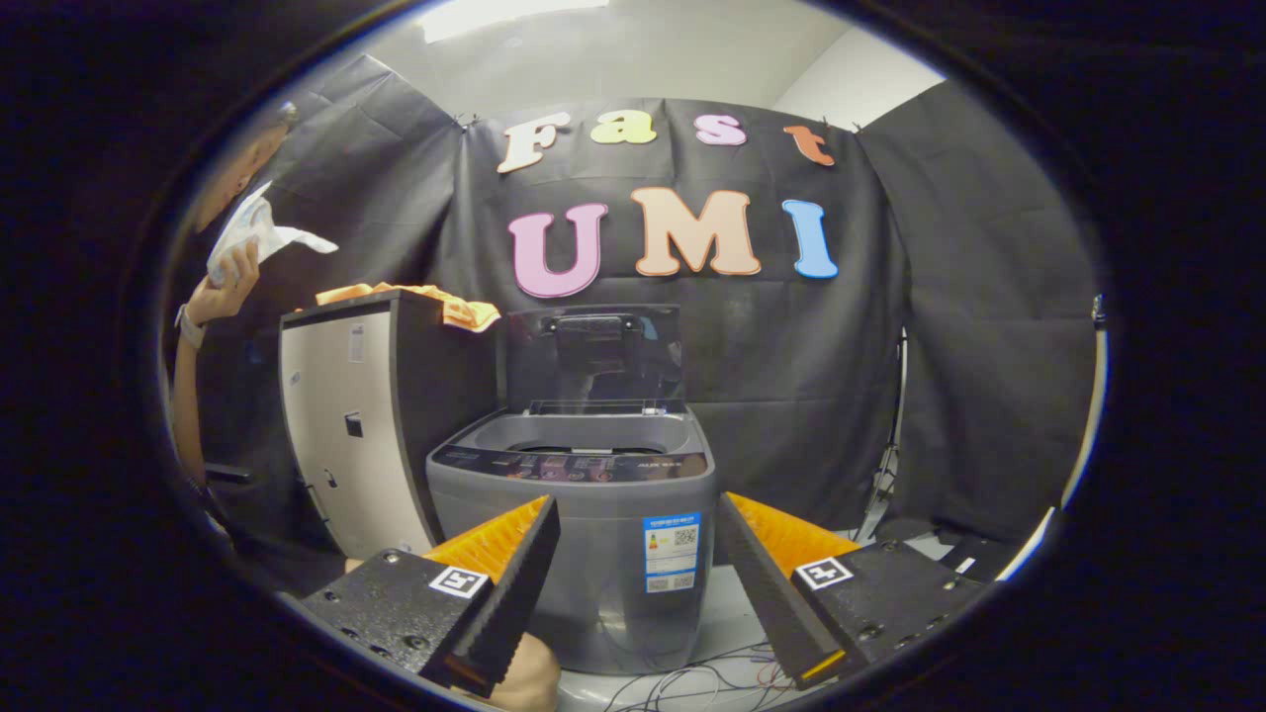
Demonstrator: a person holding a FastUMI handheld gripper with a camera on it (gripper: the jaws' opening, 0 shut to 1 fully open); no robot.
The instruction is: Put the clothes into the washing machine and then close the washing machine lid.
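Black cloth, creased and hung in panels, walls the booth behind a small grey top-loading washing machine (574, 514) with rounded plastic sides. Its dark, glossy lid (593, 358) stands upright at the far edge, leaving the tub open. Left of the machine stands a boxy cabinet (346, 415) with a pale front, and a crumpled orange cloth (435, 300) lies draped over its top. Farther left, a person's hand (229, 282) holds up a white crumpled cloth (259, 235). Nearest, the gripper (638, 519) has its ridged, wedge-shaped fingers spread wide with nothing between them, the machine just beyond. Thin cables (692, 682) trail on the floor.
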